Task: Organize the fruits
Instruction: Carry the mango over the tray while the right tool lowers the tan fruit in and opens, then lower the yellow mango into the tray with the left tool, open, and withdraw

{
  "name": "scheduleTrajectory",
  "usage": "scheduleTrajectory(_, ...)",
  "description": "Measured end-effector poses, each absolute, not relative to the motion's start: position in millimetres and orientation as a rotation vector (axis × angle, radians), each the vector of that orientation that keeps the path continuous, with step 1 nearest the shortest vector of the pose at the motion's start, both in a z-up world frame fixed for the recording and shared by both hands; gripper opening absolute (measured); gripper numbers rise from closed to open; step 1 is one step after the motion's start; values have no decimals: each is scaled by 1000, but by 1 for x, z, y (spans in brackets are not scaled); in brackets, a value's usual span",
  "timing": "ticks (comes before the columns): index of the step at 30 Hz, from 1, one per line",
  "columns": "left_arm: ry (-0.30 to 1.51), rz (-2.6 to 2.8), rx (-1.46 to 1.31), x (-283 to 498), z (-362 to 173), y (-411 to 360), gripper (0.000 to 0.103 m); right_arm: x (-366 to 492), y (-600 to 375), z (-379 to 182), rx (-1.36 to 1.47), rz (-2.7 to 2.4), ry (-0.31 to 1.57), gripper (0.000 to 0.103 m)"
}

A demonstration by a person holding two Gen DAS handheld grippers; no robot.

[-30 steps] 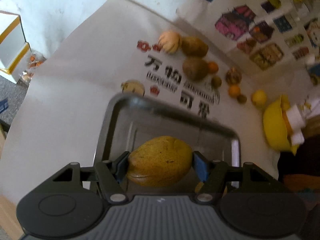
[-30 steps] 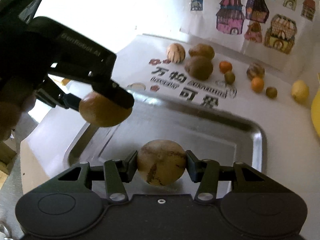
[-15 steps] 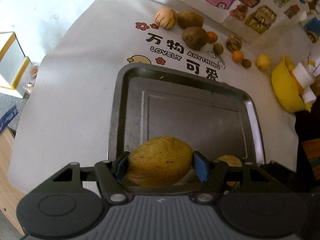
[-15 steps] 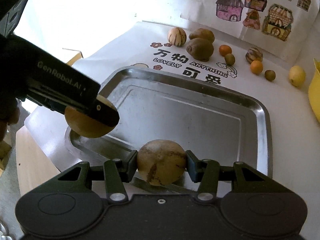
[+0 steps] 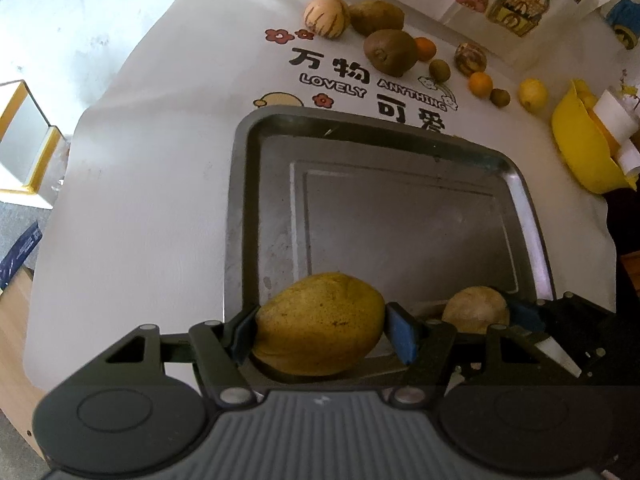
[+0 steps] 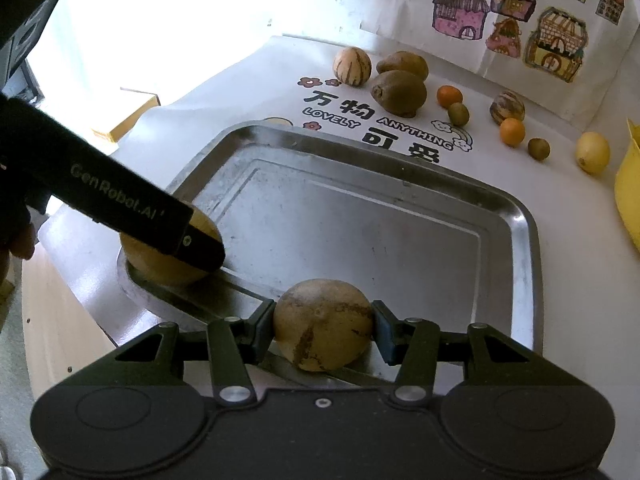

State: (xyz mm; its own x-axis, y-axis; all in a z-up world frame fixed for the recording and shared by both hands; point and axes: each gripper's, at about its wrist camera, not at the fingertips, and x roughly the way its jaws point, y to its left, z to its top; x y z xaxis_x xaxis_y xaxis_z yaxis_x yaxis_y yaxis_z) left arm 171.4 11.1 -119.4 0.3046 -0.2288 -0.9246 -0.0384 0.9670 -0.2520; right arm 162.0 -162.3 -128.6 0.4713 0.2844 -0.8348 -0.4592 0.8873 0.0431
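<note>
Both hand-held grippers hover at the tray's (image 5: pixel 520 184) near edge, left (image 5: pixel 320 328) clamping a mango (image 5: pixel 320 322), right (image 6: pixel 322 326) a round fruit (image 6: pixel 322 322), seemingly for setting down.

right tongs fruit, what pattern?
Tan fruit with dark brown streaks, clearest in the right wrist view.

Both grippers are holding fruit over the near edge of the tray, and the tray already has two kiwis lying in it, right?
Not quite. The metal tray has no fruit lying in it; both kiwis lie on the printed mat beyond it, as the right wrist view shows. The grippers do hold fruit at the near edge.
</note>
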Motion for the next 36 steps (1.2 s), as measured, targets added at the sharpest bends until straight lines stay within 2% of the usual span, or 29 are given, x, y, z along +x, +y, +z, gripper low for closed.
scheduleTrajectory(12, 1282, -118, -268, 173, -122, 12, 72, 161, -161, -131, -217, 461, 972, 54)
scheduleTrajectory(18, 1274, -111, -289, 168, -116, 13, 83, 155, -165, -126, -220, 457, 972, 58)
scheduleTrajectory(21, 1266, -103, -291, 163, -109, 14, 86, 150, -168, -120, -219, 453, 967, 64)
scheduleTrajectory(26, 1239, -102, -297, 150, -94, 19, 99, 138, -171, -106, -212, 444, 961, 81)
scheduleTrajectory(32, 1208, -76, -248, 131, -79, 29, 102, 122, -173, -93, -231, 437, 967, 93)
scheduleTrajectory(36, 1209, -55, -213, 118, -77, 39, 102, 114, -177, -86, -247, 431, 972, 98)
